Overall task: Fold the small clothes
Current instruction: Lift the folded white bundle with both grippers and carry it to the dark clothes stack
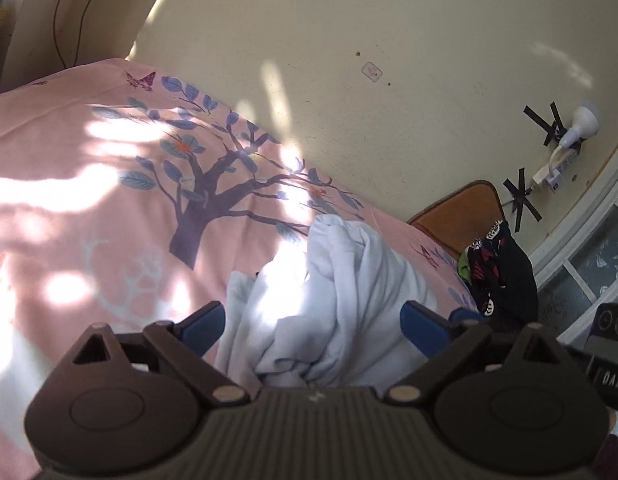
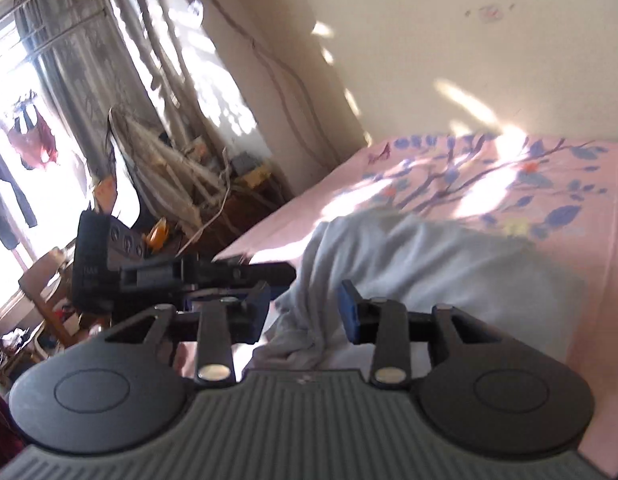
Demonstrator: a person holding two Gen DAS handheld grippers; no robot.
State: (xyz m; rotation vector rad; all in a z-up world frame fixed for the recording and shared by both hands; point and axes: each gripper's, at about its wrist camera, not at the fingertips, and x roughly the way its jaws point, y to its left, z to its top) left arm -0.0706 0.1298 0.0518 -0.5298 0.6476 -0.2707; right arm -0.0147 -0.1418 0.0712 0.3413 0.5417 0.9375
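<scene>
A crumpled white garment point(image 1: 349, 280) lies on the pink bedsheet point(image 1: 89, 200) printed with a tree. My left gripper point(image 1: 313, 322) hovers over the garment's near part. Its jaws stand wide apart, and the blue pads point(image 1: 203, 322) flank the cloth without pressing on it. In the right wrist view the same garment point(image 2: 429, 264) spreads out ahead in shadow. My right gripper point(image 2: 305, 312) is open above the garment's bunched near edge, with a gap between the pads. The left gripper point(image 2: 181, 276) reaches in from the left, just beyond it.
A pile of dark patterned clothes point(image 1: 501, 272) sits at the bed's right edge by a wooden board point(image 1: 461, 216). The cream wall point(image 1: 389, 80) runs along the bed's far side and carries a taped lamp point(image 1: 581, 124). A chair point(image 2: 41, 292), clutter and curtains point(image 2: 109, 60) stand by the window.
</scene>
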